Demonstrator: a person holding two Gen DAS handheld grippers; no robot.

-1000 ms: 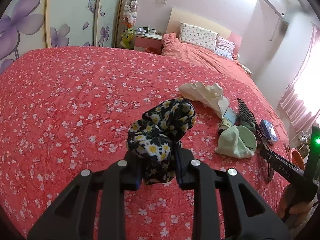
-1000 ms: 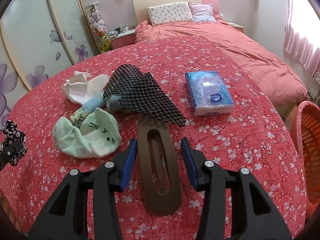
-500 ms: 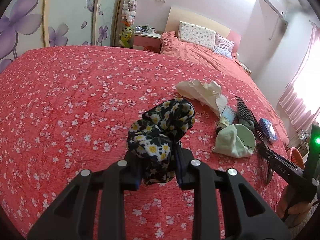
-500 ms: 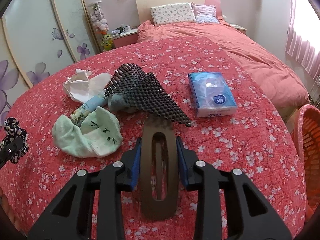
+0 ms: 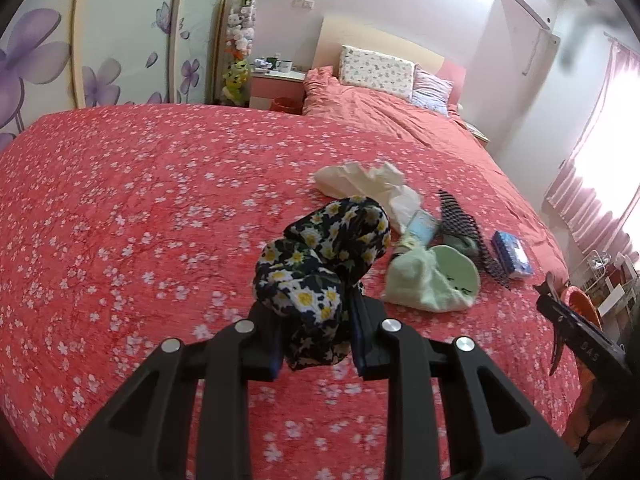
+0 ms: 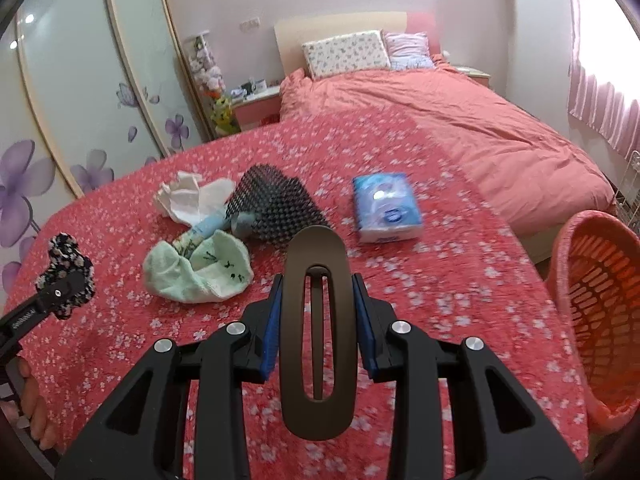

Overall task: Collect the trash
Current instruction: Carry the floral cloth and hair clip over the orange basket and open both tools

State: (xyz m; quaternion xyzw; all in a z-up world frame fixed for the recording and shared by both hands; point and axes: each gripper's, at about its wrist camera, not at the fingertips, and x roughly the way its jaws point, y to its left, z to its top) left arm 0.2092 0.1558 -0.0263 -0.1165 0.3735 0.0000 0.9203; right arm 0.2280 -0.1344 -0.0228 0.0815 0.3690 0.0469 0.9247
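My left gripper (image 5: 316,332) is shut on a dark floral scrunchie (image 5: 320,268), held above the red flowered bedspread (image 5: 140,208). My right gripper (image 6: 318,312) is shut on a long brown hair clip (image 6: 318,320), lifted off the bed. On the bedspread lie a crumpled white tissue (image 6: 188,200), a pale green sock (image 6: 200,276), a small tube (image 6: 208,226), a black mesh mat (image 6: 272,208) and a blue tissue pack (image 6: 386,208). The left gripper with the scrunchie (image 6: 66,276) shows at the left edge of the right wrist view.
An orange plastic basket (image 6: 600,308) stands off the bed's right edge. Pillows (image 6: 346,54) and a pink duvet (image 6: 460,132) lie at the far end. A nightstand (image 5: 276,88) and flowered wardrobe doors (image 5: 100,40) are at the back left.
The right gripper closed on the brown hair clip and raised it off the bedspread. The left gripper still holds the scrunchie and has shifted a little toward the pile.
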